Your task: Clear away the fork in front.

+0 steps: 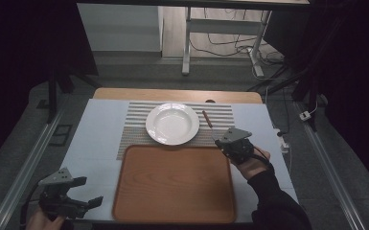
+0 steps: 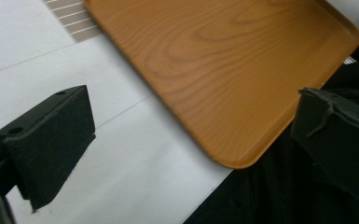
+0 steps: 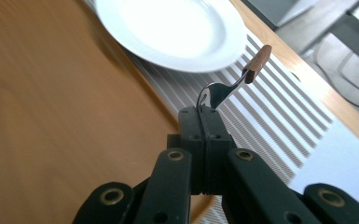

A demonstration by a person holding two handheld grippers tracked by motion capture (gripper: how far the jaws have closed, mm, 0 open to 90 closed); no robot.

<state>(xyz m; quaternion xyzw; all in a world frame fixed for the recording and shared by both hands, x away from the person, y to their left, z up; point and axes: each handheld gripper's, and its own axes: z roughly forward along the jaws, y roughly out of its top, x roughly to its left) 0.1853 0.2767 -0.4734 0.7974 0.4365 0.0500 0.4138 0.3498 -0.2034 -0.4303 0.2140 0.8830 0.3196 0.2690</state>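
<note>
High view showed the wooden tray [image 1: 175, 184] nearest the person, with the white plate [image 1: 172, 123] on the striped mat [image 1: 134, 127] beyond it. At the tray's far right corner, the right gripper [image 3: 200, 112] had its jaws pressed together on the bowl end of a wooden-handled spoon [image 3: 242, 74], lifted clear of the mat. Pinched so near its tip, the spoon could have pivoted or slipped out. The left gripper [image 1: 87, 191] waited wide open and empty by the tray's near left corner.

R gripper [image 1: 219, 142] holds spoon [image 1: 208, 122], prob. above mat [image 1: 134, 125].
</note>
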